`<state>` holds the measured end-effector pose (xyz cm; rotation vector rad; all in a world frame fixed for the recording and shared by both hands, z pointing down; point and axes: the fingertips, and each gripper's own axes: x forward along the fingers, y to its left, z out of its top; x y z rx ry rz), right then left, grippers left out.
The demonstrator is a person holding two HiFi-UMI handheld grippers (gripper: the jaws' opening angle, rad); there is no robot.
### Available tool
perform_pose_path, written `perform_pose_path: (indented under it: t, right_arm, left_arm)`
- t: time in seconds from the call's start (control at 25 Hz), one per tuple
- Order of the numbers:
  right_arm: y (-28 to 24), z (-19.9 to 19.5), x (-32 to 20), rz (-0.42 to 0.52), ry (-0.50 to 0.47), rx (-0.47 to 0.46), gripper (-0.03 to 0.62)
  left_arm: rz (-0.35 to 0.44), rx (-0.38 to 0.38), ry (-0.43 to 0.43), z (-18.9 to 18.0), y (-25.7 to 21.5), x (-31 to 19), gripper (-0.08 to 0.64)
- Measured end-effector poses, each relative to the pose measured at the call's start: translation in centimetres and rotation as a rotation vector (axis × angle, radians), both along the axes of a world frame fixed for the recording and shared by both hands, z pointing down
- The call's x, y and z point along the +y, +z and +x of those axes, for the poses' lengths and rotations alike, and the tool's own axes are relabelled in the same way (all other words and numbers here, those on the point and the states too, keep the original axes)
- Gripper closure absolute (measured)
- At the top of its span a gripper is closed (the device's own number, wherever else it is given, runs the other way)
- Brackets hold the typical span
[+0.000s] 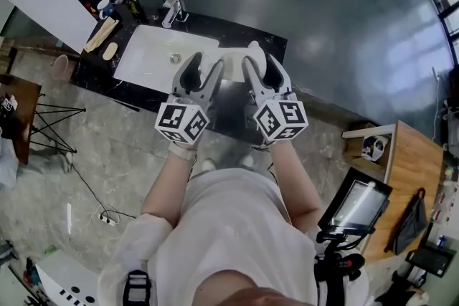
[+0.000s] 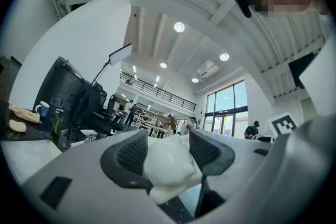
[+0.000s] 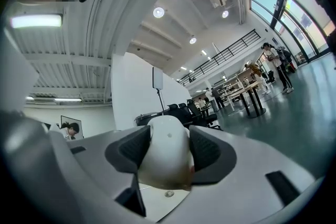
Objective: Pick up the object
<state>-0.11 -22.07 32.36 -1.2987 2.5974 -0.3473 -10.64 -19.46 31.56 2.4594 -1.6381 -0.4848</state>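
The person stands with both bare forearms stretched forward and slightly inward, elbows bent, so the two grippers sit side by side over the black counter [image 1: 240, 31], tips pointing toward 12 o'clock in the head view. The left gripper [image 1: 203, 68] and the right gripper [image 1: 263, 64] are near each other but apart, and the white object [image 1: 231, 68] lies between and against their tips, above the counter just at 3 o'clock of the sink [image 1: 161, 54]. In the left gripper view the two ribbed pads stand wide and pinch a lumpy, creased part of the white object, which fills the gap and bulges out below it. In the right gripper view the pads clamp a smooth, rounded, dome-like white part from both sides. Whether these are one piece I cannot tell. Counted: two grippers, two marker cubes, one sink, one faucet [image 1: 172, 8] at the sink's 12 o'clock edge, and one mug [image 1: 105, 7] at 10 o'clock of the sink. The left cube [image 1: 183, 122] and the right cube [image 1: 281, 118] each carry black-and-white square patterns and no letters. A wooden desk [image 1: 412, 168] stands at 4 o'clock of the person, with one dark monitor [image 1: 356, 206] beside it.
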Motion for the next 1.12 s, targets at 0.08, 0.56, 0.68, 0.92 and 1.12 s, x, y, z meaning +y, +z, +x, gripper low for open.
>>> perform_pose_path:
  t: [0.08,0.56,0.68,0.92,1.12]
  right_arm:
    - [-0.04,0.06,0.22,-0.001,-0.001,0.003,0.345]
    - [0.33,0.55,0.44,-0.019,-0.002,-0.003,0.347]
    - [0.51,0.61,0.39,-0.026,0.0,-0.005,0.347]
    - [0.75,0.52,0.33,-0.03,-0.002,0.007,0.347]
    - [0.67,0.72,0.24,-0.033,-0.002,0.004,0.347]
  left_arm:
    - [-0.003,0.0,0.001,0.07,-0.03,0.22,0.325]
    - [-0.008,0.006,0.003,0.52,0.14,0.57,0.326]
    - [-0.012,0.007,0.005,0.57,0.25,0.51,0.327]
    - [-0.019,0.013,0.001,0.49,0.56,0.48,0.328]
    - [-0.021,0.01,0.0,0.67,0.46,0.41,0.328]
